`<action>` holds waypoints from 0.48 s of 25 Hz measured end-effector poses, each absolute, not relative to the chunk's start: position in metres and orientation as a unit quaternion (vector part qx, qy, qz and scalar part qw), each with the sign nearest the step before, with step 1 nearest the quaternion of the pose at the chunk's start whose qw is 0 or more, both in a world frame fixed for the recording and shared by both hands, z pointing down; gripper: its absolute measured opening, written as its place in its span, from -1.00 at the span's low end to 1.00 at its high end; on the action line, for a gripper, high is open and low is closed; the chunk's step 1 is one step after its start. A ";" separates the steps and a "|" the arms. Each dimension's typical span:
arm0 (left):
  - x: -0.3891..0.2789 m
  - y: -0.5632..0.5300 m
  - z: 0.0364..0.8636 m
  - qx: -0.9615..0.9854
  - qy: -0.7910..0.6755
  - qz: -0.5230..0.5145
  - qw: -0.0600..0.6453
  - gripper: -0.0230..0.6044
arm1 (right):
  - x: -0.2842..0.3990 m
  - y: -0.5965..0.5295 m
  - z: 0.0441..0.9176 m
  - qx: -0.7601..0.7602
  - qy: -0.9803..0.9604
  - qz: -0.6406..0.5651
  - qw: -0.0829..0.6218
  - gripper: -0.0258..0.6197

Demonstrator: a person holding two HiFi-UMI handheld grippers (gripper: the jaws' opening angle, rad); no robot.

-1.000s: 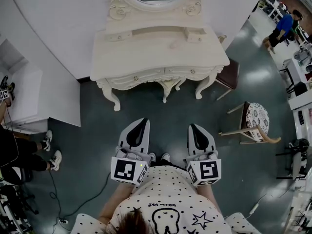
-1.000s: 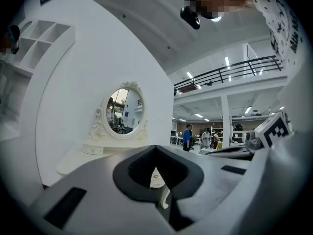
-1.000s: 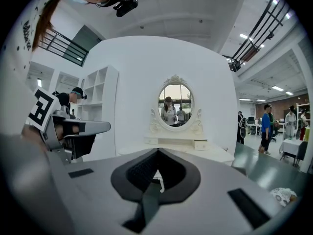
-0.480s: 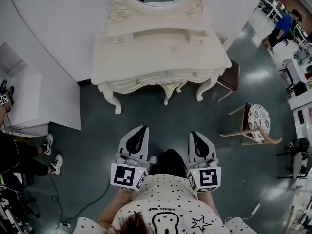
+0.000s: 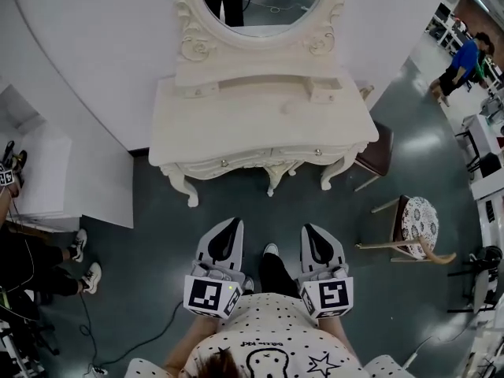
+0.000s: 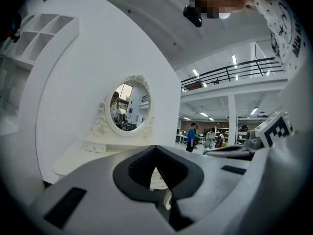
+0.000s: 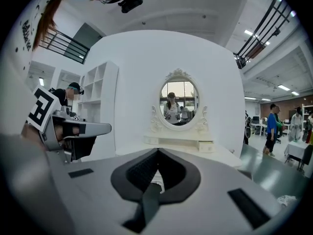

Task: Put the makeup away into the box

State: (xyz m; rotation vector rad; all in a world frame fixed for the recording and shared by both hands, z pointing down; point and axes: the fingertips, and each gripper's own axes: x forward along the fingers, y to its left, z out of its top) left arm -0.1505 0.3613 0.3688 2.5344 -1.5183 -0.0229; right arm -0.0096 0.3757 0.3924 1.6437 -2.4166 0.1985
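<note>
A white dressing table [image 5: 260, 128] with an oval mirror [image 5: 264, 2] stands ahead, also seen in the right gripper view [image 7: 210, 153] and the left gripper view [image 6: 83, 155]. On its top lies a small pale item [image 5: 288, 107], too faint to name. A small cream box [image 5: 324, 93] sits at the back right of the top, and another [image 5: 197, 90] at the back left. My left gripper [image 5: 228, 228] [image 6: 155, 148] and right gripper [image 5: 313, 231] [image 7: 157, 152] hang side by side close to my body, short of the table. Both are shut and hold nothing.
A chair with a patterned round seat [image 5: 416, 217] stands to the right and a dark brown stool [image 5: 376, 152] sits by the table's right corner. A white shelf unit [image 5: 47, 172] and a seated person's legs [image 5: 47, 254] are at the left. A cable [image 5: 150, 329] crosses the floor.
I have stepped toward the dressing table: it sits lower and larger in the head view and more of the mirror shows. Both grippers came forward with me, still shut.
</note>
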 end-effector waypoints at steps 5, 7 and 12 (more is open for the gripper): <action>-0.134 0.326 0.360 0.846 -0.527 -0.018 0.082 -0.94 | 0.008 0.333 0.388 0.543 -0.832 0.066 0.096 -0.90; -0.126 0.314 0.357 0.845 -0.528 -0.019 0.080 -0.94 | 0.015 0.318 0.387 0.539 -0.835 0.065 0.094 -0.90; -0.105 0.288 0.357 0.842 -0.533 -0.027 0.071 -0.94 | 0.035 0.291 0.387 0.532 -0.840 0.056 0.089 -0.90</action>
